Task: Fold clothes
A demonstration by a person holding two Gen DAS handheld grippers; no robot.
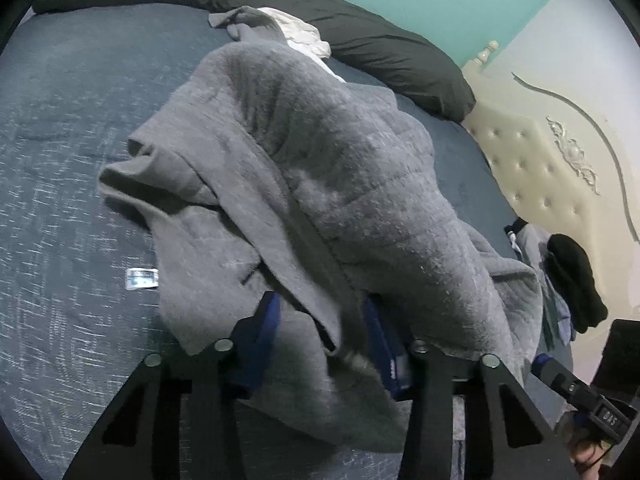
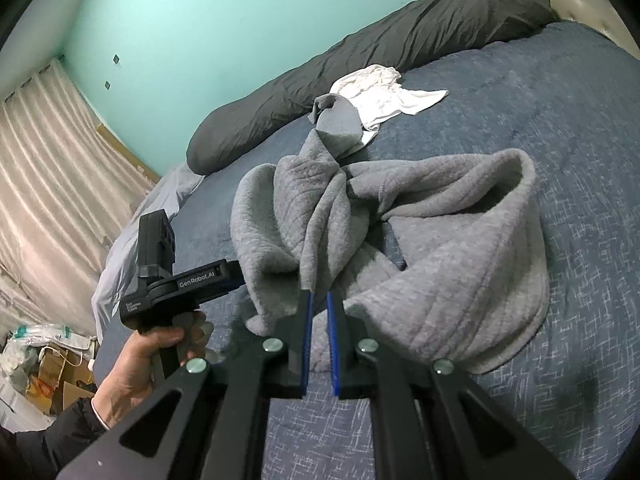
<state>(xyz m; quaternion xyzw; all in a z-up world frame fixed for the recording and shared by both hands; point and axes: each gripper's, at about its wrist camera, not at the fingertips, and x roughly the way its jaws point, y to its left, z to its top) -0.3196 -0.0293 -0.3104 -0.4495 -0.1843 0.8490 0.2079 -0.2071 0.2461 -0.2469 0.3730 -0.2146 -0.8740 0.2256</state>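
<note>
A grey quilted fleece garment (image 2: 420,236) lies on a dark blue bedspread (image 2: 560,120) flecked with white dashes. Far off: a charcoal bolster pillow (image 2: 360,64), a white crumpled cloth (image 2: 384,88), and a turquoise wall (image 2: 200,20).

Right claw (image 2: 319,300) nearly closed at rumpled grey garment (image 2: 400,216) on bed (image 2: 560,120).

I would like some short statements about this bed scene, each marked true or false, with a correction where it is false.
1. The grey fleece garment lies neatly folded. False: it is bunched and twisted.
2. A white garment lies near the dark bolster pillow. True.
3. The left gripper has grey fabric between its fingers. True.
4. The right gripper is wide open. False: its blue pads are close together, with only a narrow gap.
5. The bed cover is red. False: it is blue.
</note>
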